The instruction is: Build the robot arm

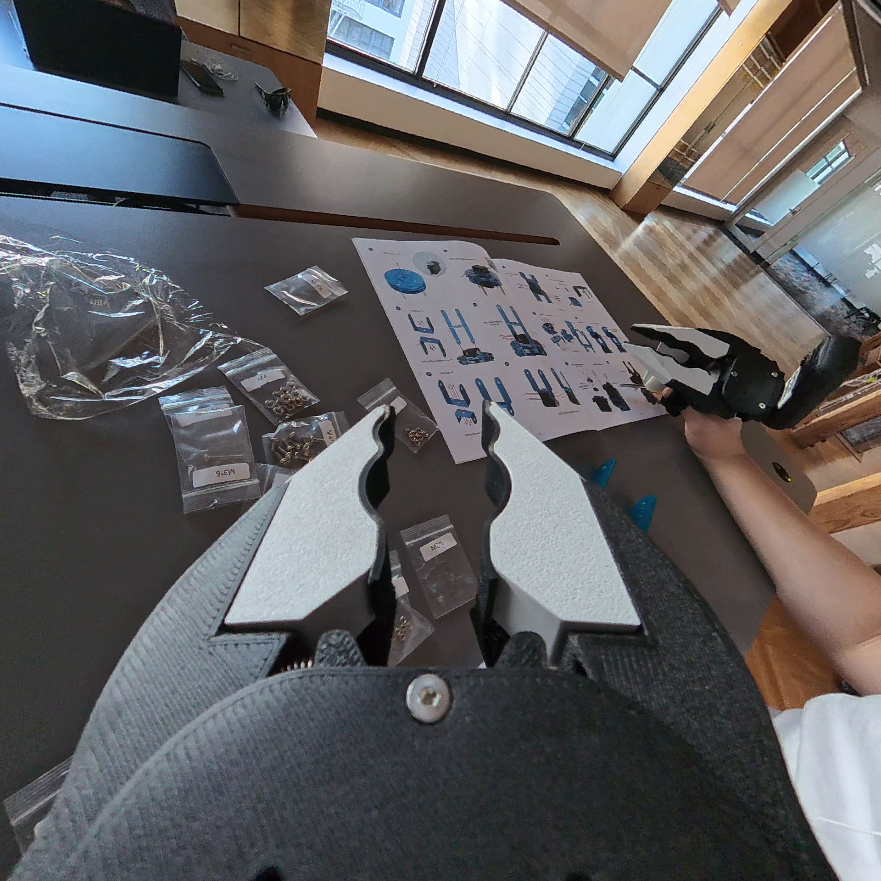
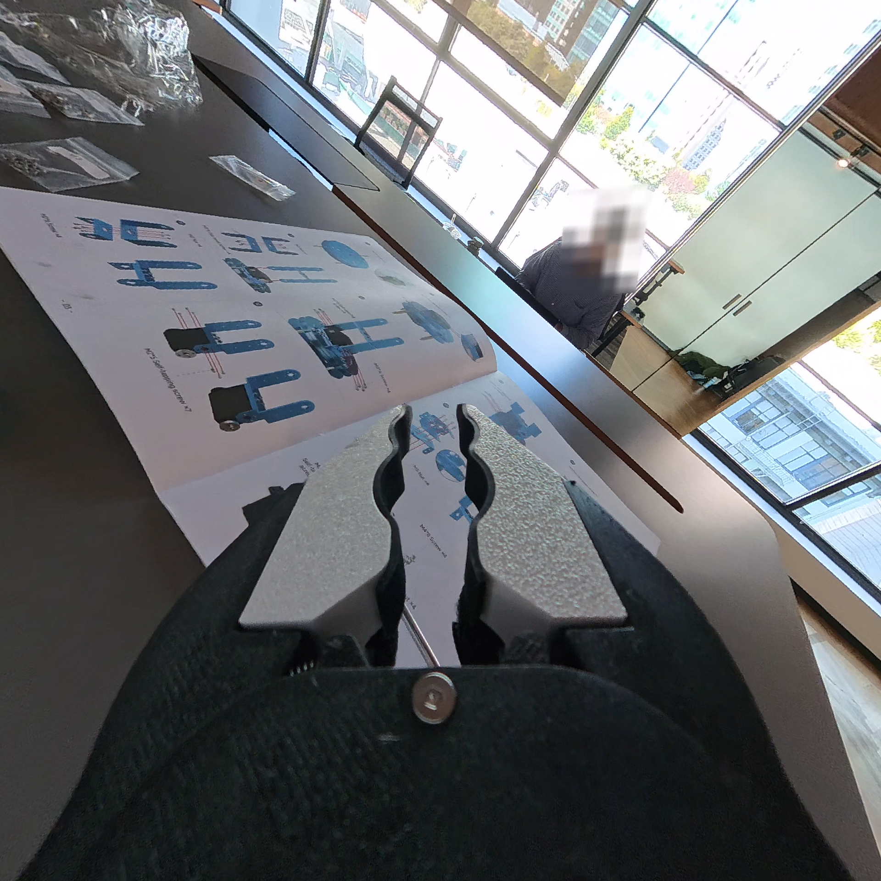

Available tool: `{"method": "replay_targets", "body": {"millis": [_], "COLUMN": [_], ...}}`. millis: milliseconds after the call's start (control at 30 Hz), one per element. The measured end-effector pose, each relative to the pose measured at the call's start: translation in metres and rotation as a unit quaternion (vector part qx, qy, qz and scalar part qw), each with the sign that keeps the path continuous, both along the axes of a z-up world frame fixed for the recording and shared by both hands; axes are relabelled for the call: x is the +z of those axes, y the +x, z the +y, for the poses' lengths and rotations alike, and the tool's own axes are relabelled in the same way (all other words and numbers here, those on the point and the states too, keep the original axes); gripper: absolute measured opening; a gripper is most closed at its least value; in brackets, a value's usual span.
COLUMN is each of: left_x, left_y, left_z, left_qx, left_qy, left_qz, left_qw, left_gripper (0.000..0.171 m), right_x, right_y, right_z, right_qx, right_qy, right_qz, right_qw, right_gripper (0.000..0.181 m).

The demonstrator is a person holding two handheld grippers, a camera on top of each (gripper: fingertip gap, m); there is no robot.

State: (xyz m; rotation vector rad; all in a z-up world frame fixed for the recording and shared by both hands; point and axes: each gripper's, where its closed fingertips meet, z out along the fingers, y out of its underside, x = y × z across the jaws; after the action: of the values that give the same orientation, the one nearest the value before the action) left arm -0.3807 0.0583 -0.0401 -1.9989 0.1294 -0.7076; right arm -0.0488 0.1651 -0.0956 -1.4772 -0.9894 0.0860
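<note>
My left gripper is open and empty, held above several small clear zip bags of screws and nuts on the dark table; one bag lies under the gap between its fingers. An open instruction booklet lies just beyond it. My right gripper hovers over the booklet's right page, fingers a narrow gap apart with nothing between the tips. A thin metal rod shows near its finger bases. In the left wrist view the right gripper is at the booklet's right edge.
Crumpled clear plastic wrap lies at the left. Two small blue parts stand near the table's right edge. A person's arm holds the right gripper. More bags lie beyond the booklet. A person sits by the windows. Tip to tip, the grippers are about 35 cm apart.
</note>
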Motion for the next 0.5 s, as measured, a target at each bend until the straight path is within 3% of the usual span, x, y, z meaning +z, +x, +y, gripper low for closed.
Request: {"method": "replay_targets", "body": {"millis": [500], "left_x": [-0.002], "left_y": [-0.010], "left_z": [0.007], "left_qx": [0.014], "left_qy": [0.010], "left_qz": [-0.004], "left_qw": [1.000], "left_gripper": [0.035], "right_x": [-0.001], "right_y": [-0.030], "right_z": [-0.019], "right_qx": [0.057], "right_qy": [-0.027], "right_qz": [0.011], "right_qw": [0.998], "right_gripper": [0.019]}}
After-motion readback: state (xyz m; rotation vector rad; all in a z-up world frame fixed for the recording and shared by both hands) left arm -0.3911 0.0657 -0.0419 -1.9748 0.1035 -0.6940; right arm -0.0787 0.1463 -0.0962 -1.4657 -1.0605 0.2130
